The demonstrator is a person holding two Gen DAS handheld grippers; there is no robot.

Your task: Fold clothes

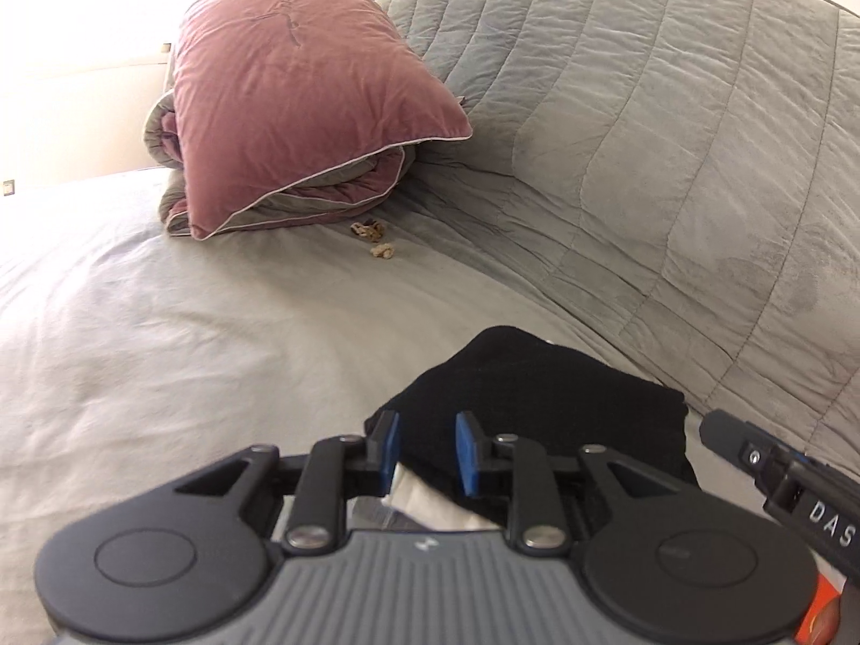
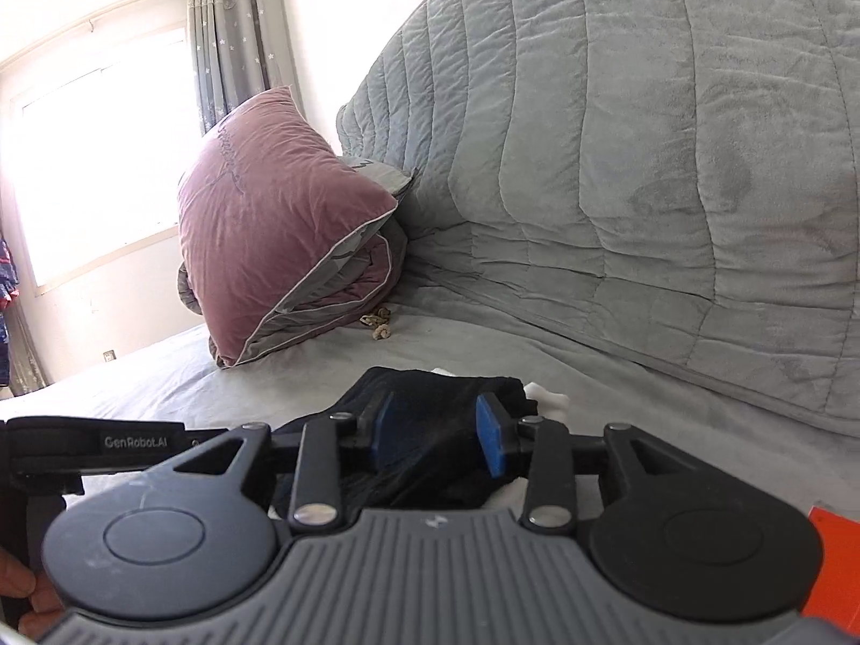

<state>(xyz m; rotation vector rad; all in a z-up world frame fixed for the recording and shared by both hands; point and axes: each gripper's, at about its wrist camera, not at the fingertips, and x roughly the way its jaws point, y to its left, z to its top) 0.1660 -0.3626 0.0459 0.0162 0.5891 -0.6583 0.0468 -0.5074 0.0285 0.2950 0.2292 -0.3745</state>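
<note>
Both grippers sit low over the bed, and I read them the same way. Left gripper (image 1: pixel 427 449) has its blue pads (image 1: pixel 466 451) parted with the black garment (image 1: pixel 537 403) lying in the gap, not pinched; right gripper (image 2: pixel 438 432) is likewise spread, its blue pads (image 2: pixel 492 441) standing apart on either side of a bunched part of the same dark cloth (image 2: pixel 430 430). Whether any pad actually touches the fabric I cannot tell.

From there I go by size. The quilted grey cover (image 1: pixel 672 134) fills the whole right side of both views, rising like a backrest behind the bed. The pale grey sheet (image 1: pixel 161 322) spreads across the left and centre, wrinkled. On it, toward the far end, leans a folded duvet (image 1: pixel 301 91), mauve outside with grey lining and light piping, propped against the quilted cover. A window (image 2: pixel 97 161) glares white in the right wrist view, with a grey star-patterned curtain (image 2: pixel 231 43) beside it.

The black garment lies folded on the sheet just in front of both grippers, close to the foot of the quilted cover. Something white (image 1: pixel 424 505) shows beneath its near edge, and a white corner (image 2: pixel 548 395) pokes out on its far right side.

Two small tan crumpled bits (image 1: pixel 373 236) lie on the sheet just beside the duvet's lower corner, well apart from the garment.
</note>
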